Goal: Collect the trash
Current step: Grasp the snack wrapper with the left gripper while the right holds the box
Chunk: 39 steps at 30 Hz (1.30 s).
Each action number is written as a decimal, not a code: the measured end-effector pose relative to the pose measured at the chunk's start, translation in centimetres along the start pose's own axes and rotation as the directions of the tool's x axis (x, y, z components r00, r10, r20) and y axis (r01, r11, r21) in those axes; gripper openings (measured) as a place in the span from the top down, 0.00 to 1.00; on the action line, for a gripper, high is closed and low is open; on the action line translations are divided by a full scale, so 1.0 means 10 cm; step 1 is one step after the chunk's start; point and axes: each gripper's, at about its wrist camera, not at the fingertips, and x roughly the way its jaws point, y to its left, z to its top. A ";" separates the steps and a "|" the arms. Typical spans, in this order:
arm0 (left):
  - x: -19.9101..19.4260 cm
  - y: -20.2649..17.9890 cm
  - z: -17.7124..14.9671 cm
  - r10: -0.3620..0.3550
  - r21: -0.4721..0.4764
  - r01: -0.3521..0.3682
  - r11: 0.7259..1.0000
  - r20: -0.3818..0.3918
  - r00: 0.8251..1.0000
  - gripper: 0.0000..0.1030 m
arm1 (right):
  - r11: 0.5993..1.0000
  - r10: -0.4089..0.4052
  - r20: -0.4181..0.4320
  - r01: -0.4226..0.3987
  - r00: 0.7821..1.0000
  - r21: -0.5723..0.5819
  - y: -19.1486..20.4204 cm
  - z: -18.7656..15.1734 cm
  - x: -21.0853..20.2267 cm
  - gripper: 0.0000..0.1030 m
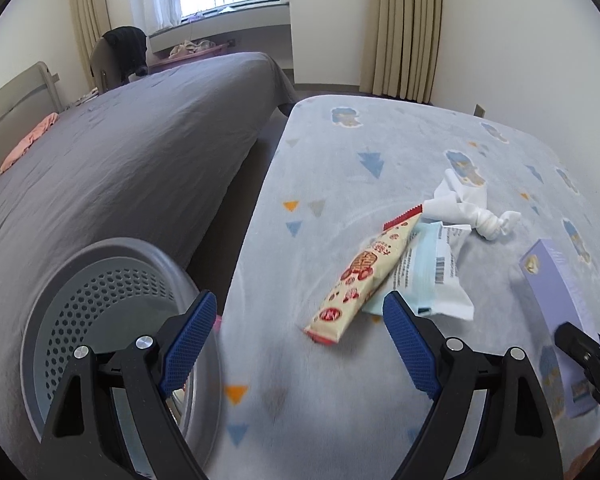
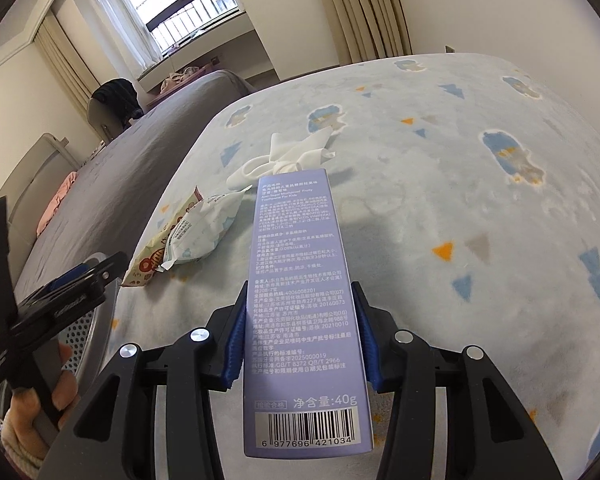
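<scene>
- Box (image 2: pixel 304 300): long lilac carton with small print and a barcode at its near end. It lies lengthwise between the right gripper (image 2: pixel 302 344) pads, which press on its two long sides; its far end points ahead, over the blanket.
- Snack wrapper (image 1: pixel 364 276): cream stick pack with red ends and red print, lying flat and slantwise just ahead of the left gripper (image 1: pixel 296 340), between its wide-apart fingers.
- Wipes pack (image 1: pixel 428 276): pale blue and white, crumpled, with a barcode; partly under the wrapper, just beyond the left gripper's right finger.
- Tissue (image 1: pixel 472 208): white, twisted, farther ahead, touching the pack's far edge.
- Bin (image 1: pixel 112 300): grey, perforated wall, behind the left gripper's left finger.
</scene>
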 end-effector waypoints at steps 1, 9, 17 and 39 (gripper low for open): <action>0.05 -0.02 0.01 0.000 0.005 0.000 1.000 -0.007 1.000 0.19 | 1.000 0.001 -0.001 -0.001 1.000 0.000 0.00 0.00 0.01 0.56; 0.30 -0.12 -0.04 0.004 0.030 -0.003 1.000 -0.051 0.999 0.19 | 1.000 0.012 -0.003 -0.012 1.000 -0.005 0.02 0.02 0.01 0.56; 0.48 -0.12 0.04 0.006 0.029 -0.004 1.000 -0.065 0.998 0.19 | 1.000 0.019 -0.015 -0.019 1.000 0.004 0.00 0.04 0.07 0.56; 0.38 -0.22 0.00 -0.137 0.000 0.138 0.990 -0.057 0.989 0.85 | 1.000 0.023 -0.017 -0.023 1.000 0.007 -0.02 0.01 0.07 0.56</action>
